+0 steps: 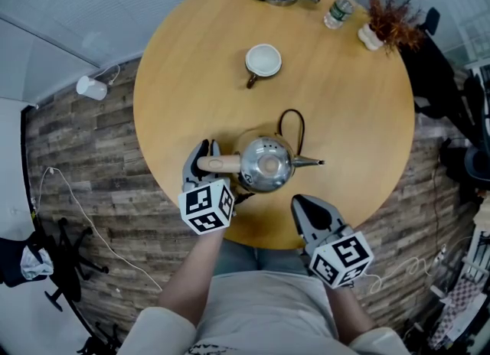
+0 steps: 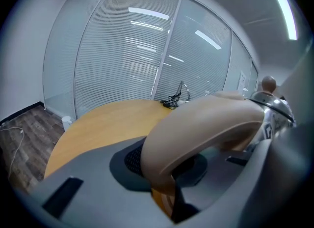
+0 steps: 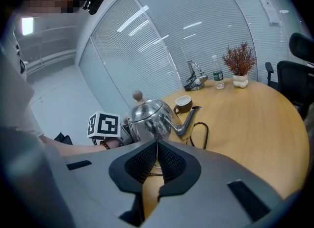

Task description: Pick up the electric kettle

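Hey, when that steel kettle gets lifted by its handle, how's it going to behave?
Likely stiff: the electric kettle has a shiny metal body. Held only at the side handle by the left gripper, it may tip spout-down. The black cord behind it could drag.

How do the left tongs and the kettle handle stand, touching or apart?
Touching. The left gripper view shows the left tongs closed on the kettle handle, pads against its sides.
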